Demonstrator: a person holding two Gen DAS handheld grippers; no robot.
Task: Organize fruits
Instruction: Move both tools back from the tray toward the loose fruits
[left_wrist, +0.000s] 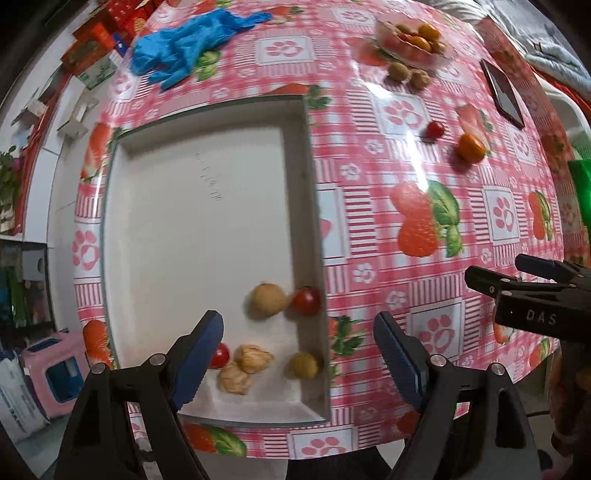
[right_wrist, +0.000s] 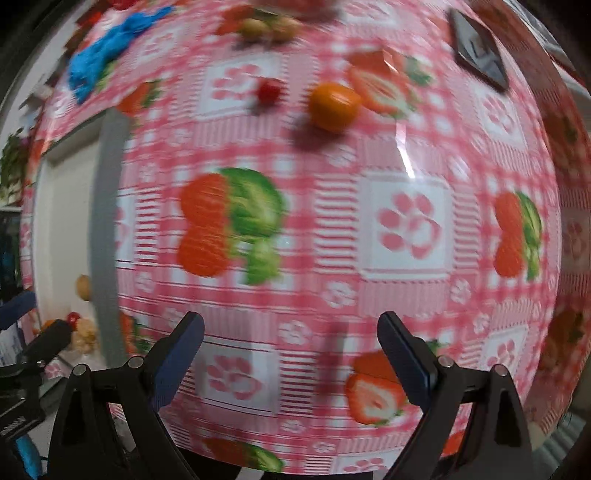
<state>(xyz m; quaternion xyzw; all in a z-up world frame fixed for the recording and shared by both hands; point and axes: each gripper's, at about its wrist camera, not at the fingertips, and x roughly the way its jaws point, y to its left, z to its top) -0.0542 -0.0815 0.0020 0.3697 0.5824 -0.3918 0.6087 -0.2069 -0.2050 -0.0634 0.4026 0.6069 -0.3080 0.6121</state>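
Right gripper (right_wrist: 290, 354) wide, empty; your round orange citrus fruit (right_wrist: 334, 106) sits twelve o'clock, well apart; left farther.

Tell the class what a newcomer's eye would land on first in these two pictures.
The loud pink strawberry-print tablecloth fills both views. On it lies a shallow white tray with a few small fruits gathered in its near corner, a red tomato among them. A crumpled blue glove sits beyond the tray, and a lone orange fruit lies on the cloth.
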